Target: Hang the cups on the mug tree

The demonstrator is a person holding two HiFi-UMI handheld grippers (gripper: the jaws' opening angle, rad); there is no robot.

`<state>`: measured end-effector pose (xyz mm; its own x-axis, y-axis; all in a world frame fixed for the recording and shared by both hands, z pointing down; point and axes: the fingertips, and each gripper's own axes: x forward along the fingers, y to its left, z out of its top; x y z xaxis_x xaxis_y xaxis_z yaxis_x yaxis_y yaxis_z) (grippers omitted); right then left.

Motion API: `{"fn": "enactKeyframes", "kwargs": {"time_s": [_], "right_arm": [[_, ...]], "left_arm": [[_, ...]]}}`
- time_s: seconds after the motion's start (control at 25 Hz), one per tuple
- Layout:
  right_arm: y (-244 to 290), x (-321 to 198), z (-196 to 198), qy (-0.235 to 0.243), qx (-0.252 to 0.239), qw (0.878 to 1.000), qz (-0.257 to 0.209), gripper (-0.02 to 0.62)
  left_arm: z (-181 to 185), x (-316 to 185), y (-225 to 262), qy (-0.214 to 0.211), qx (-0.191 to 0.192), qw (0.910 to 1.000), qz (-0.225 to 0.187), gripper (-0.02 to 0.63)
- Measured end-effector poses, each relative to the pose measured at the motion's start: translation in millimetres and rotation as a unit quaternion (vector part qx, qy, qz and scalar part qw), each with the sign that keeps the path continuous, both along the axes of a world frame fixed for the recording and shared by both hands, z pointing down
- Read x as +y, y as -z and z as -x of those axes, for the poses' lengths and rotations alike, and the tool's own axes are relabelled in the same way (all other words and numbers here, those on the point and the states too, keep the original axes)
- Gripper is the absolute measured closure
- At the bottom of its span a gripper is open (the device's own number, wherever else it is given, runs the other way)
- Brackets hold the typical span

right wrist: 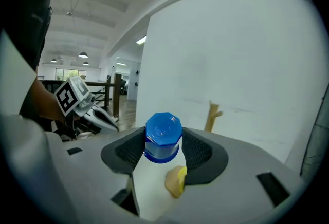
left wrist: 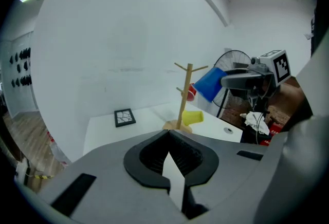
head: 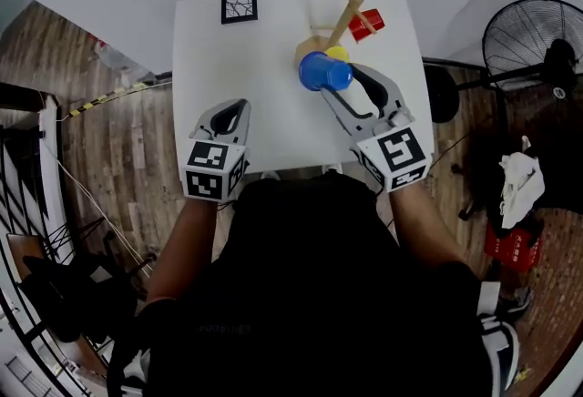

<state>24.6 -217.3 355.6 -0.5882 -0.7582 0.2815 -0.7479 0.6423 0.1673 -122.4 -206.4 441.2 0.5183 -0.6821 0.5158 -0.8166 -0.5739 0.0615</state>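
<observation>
A wooden mug tree (head: 346,11) stands at the table's far right, with a red cup (head: 367,23) hanging on one of its pegs. A yellow cup (head: 337,52) sits low by the tree's base; I cannot tell if it hangs or lies there. My right gripper (head: 339,79) is shut on a blue cup (head: 323,72) and holds it just in front of the tree, above the yellow cup (right wrist: 176,181). The blue cup (right wrist: 163,137) is squeezed between both pads. My left gripper (head: 240,105) is shut and empty over the table's front left, away from the tree (left wrist: 184,95).
The white table (head: 264,86) carries a black-framed tile (head: 239,2) at its far left. Right of the table on the wooden floor are a standing fan (head: 528,40), a white cloth (head: 521,181) and a red box (head: 510,245).
</observation>
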Motion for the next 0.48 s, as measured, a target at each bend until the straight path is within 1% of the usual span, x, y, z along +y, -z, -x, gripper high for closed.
{"fn": "enactKeyframes", "kwargs": {"time_s": [0.12, 0.28, 0.36, 0.48], "right_arm": [[33, 5, -33, -0.041, -0.015, 0.998, -0.053, 0.374], [67, 8, -74, -0.109, -0.024, 0.989, -0.094, 0.374], [74, 1, -87, -0.129, -0.012, 0.986, -0.107, 0.374], [70, -14, -94, -0.137, 0.007, 0.985, -0.108, 0.374]], "left_arm": [[-20, -1, 2, -0.019, 0.001, 0.9998, -0.002, 0.591], [-41, 2, 6, -0.038, 0.006, 0.9993, -0.003, 0.591], [-48, 2, 5, -0.042, 0.006, 0.9991, -0.003, 0.591], [-55, 5, 4, -0.044, 0.006, 0.999, 0.0, 0.591]]}}
